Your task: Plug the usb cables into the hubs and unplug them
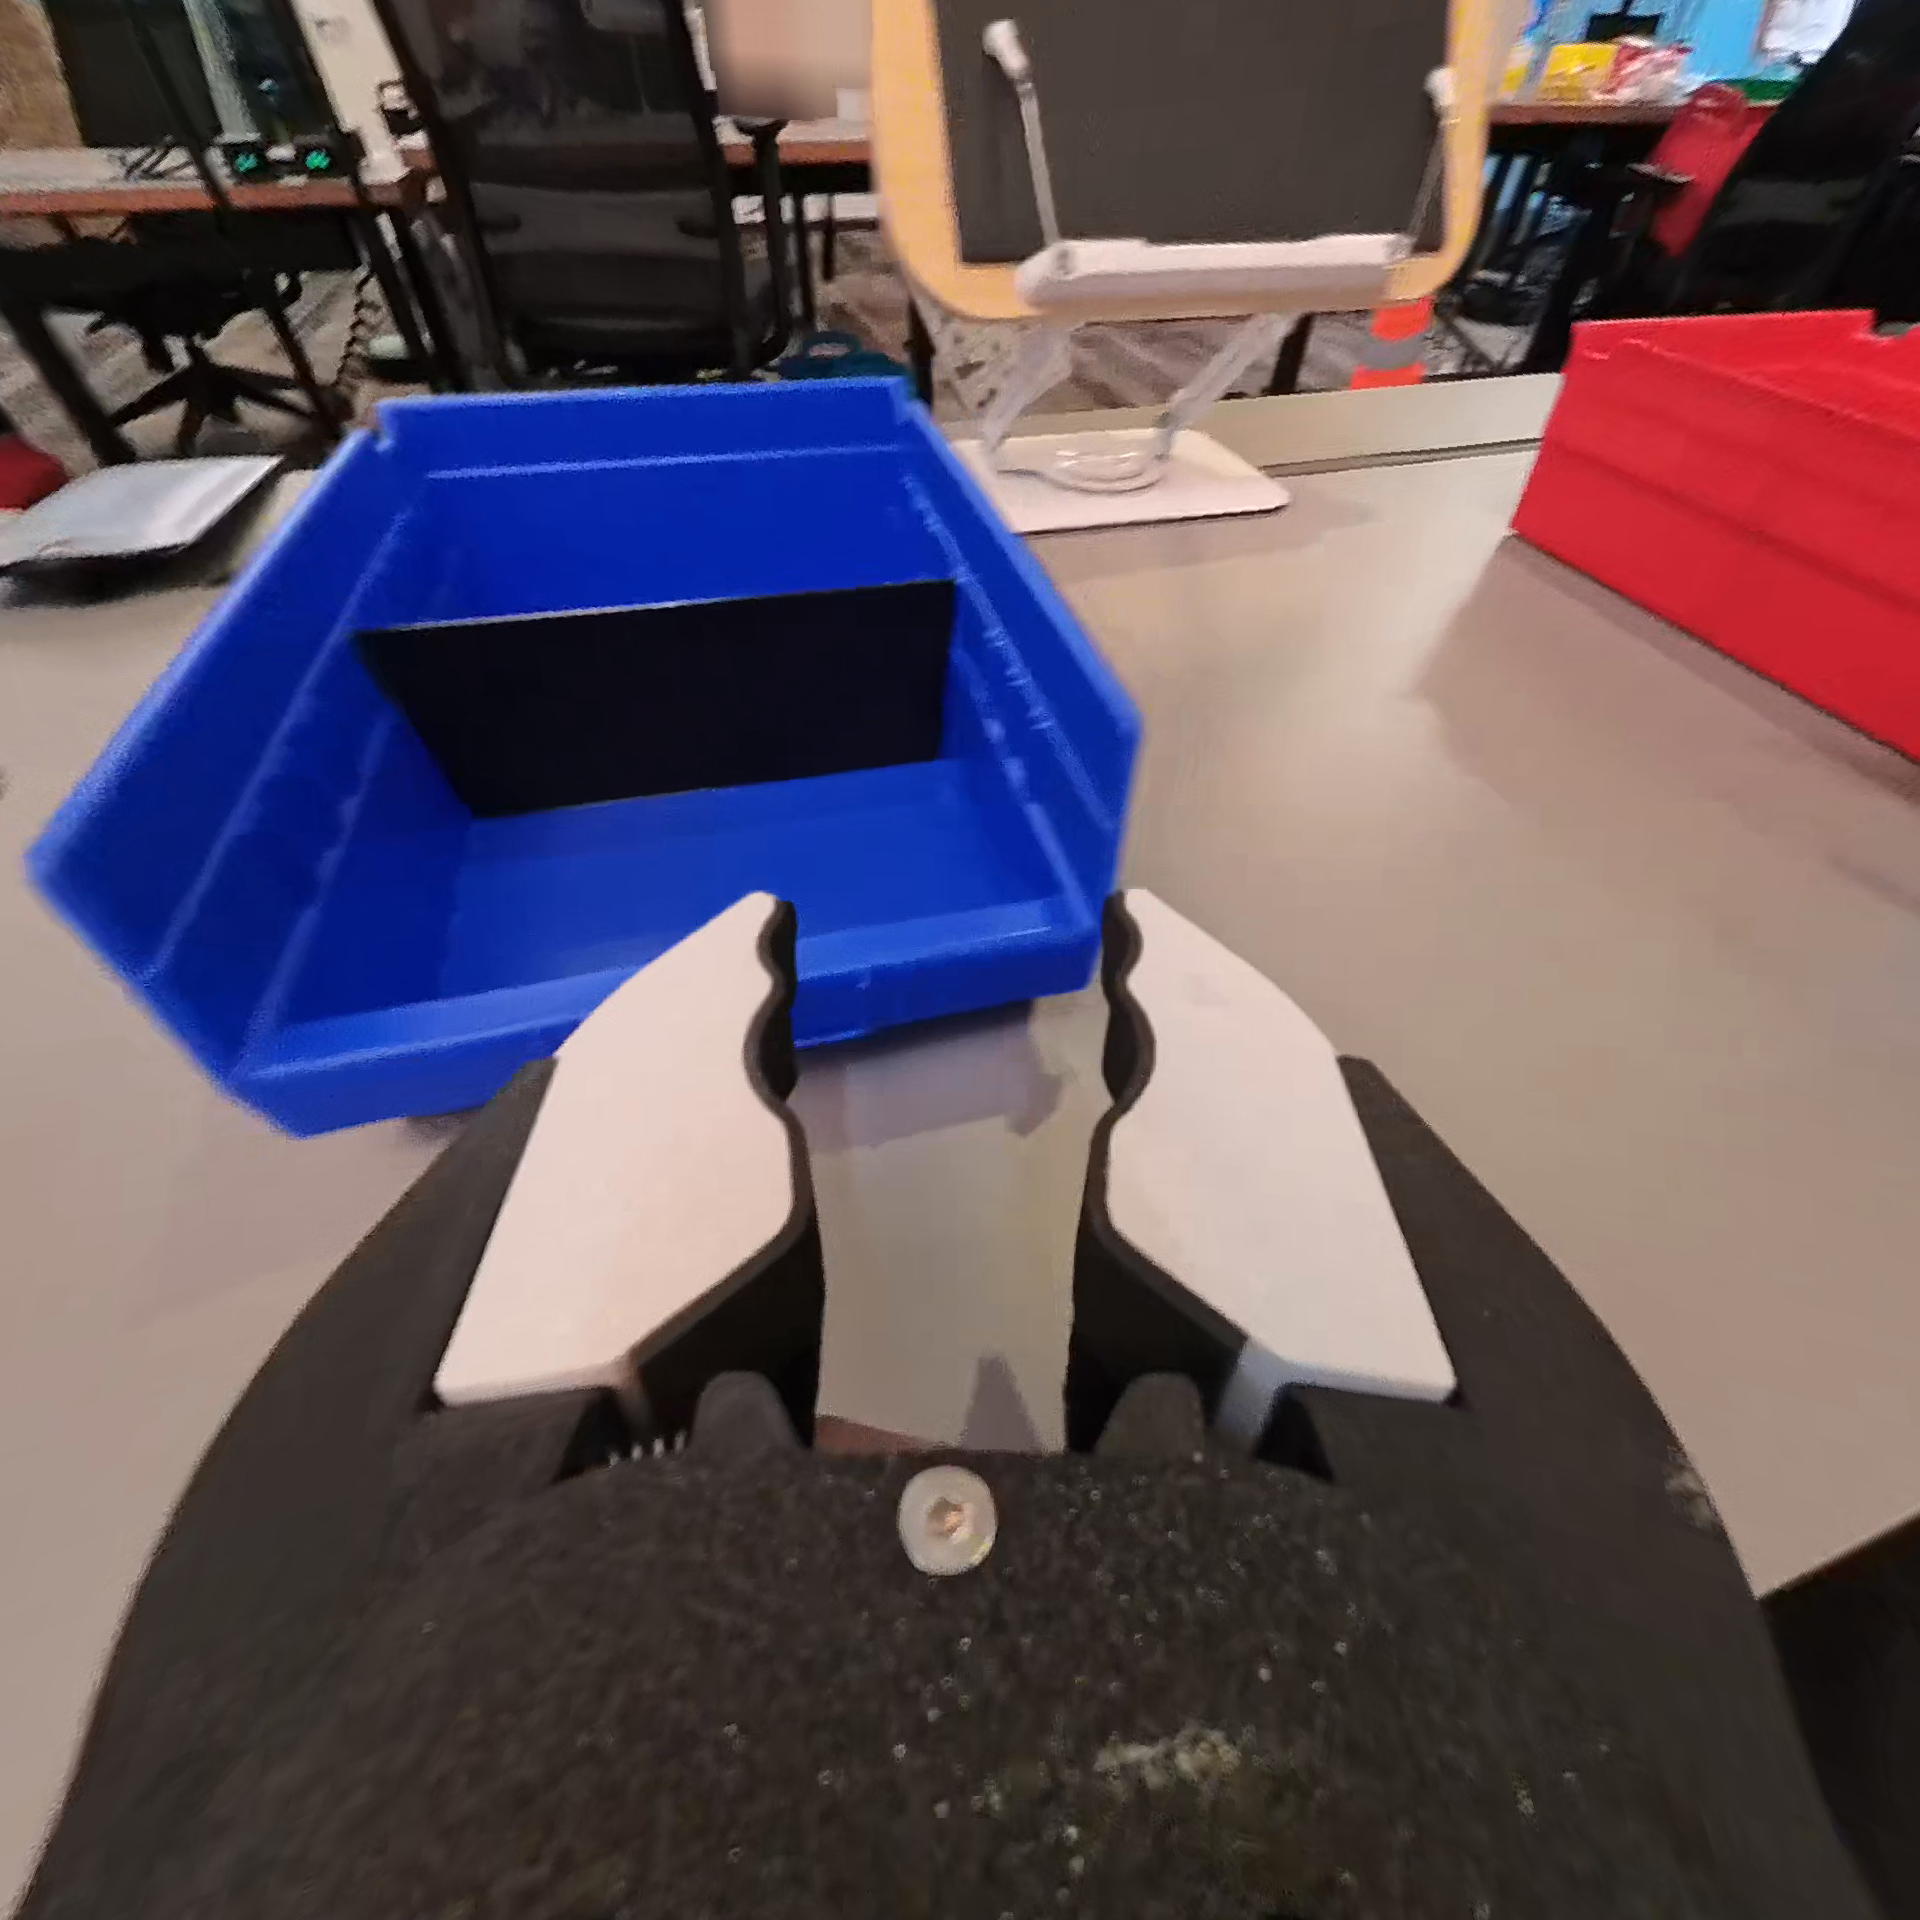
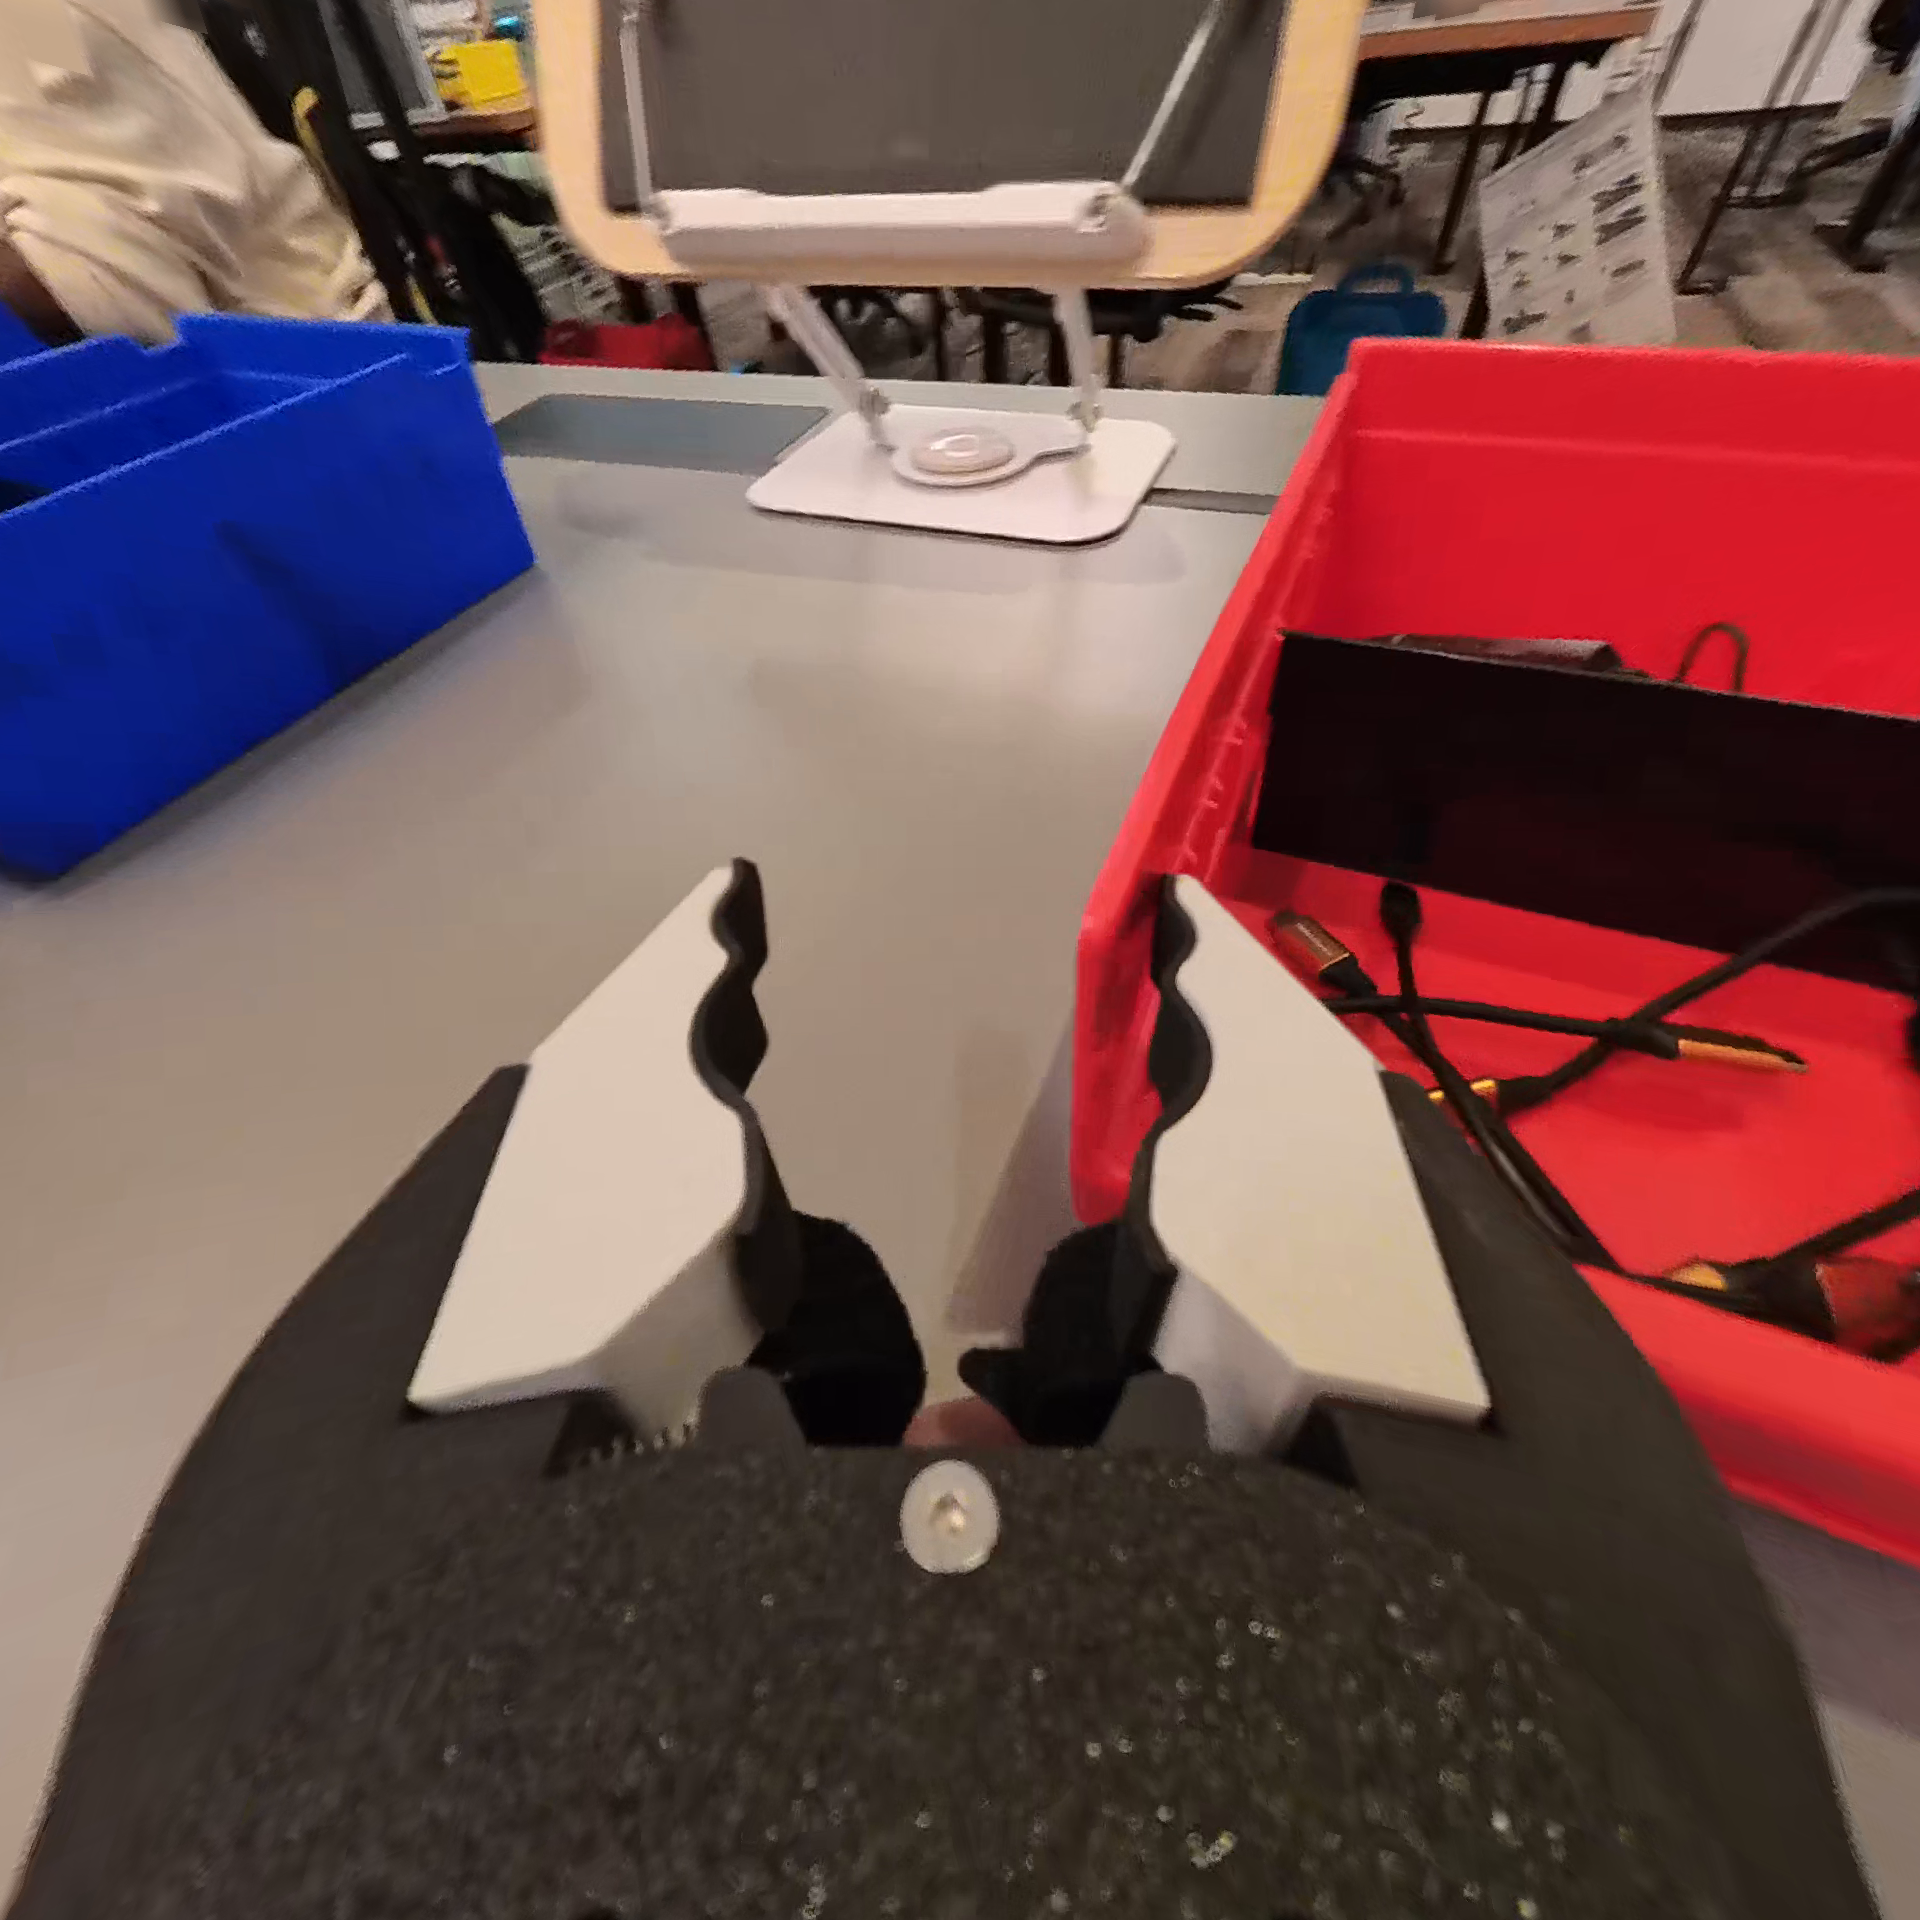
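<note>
Left tongs [image 1: 945,935] spread, empty, poised just before blue bin [image 1: 312,831] on desk [image 1: 1455,831]. Right tongs [image 2: 956,904] spread, empty, hugging red bin [image 2: 1164,779] wall; cables [image 2: 1507,1039] inside.

Left wrist view: looks forward along its own fingers [image 1: 769,977], low over the grey bench [image 1: 1351,831], close to the blue bin [image 1: 644,873] straight ahead.
Right wrist view: forward along its fingers [image 2: 727,987], low over the bench [image 2: 831,727], the red bin [image 2: 1558,520] close at right.
Shared: both bins, the bench between them, and the framed stand [image 1: 1143,260] at the far edge.
</note>
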Tool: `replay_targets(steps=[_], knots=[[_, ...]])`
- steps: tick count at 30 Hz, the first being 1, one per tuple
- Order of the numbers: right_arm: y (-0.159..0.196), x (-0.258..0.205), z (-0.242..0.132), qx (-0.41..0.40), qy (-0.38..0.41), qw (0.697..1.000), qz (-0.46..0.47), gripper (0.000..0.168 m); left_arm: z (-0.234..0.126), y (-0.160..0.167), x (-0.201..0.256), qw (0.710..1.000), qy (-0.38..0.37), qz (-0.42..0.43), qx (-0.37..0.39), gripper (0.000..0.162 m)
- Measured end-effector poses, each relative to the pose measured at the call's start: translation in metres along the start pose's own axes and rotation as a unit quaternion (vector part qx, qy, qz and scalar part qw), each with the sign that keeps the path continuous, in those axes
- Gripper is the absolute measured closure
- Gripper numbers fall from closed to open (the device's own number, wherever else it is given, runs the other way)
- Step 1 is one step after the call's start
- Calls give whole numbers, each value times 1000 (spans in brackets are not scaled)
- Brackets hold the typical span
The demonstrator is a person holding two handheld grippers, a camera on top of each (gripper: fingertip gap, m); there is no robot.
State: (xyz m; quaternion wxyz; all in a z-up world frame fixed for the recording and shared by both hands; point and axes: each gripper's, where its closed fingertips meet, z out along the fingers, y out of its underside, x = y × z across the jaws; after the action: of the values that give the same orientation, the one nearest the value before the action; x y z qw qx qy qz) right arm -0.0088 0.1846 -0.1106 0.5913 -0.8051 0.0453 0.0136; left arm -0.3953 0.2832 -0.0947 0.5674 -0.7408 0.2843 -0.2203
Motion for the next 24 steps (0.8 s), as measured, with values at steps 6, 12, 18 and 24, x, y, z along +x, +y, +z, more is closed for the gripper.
replay_targets(steps=[6,12,18,24], knots=[[-8,-40,-32,42,-69,997,-15,106,29,-21,127,991,120,34,44,105],[-28,71,-110,132,188,972,-50,114,77,-27,270,965,257,49,14,101],[24,124,-118,18,238,971,12,108,143,-17,310,973,221,14,-60,103],[48,112,-101,-36,244,969,27,160,171,1,329,967,227,-2,-118,132]])
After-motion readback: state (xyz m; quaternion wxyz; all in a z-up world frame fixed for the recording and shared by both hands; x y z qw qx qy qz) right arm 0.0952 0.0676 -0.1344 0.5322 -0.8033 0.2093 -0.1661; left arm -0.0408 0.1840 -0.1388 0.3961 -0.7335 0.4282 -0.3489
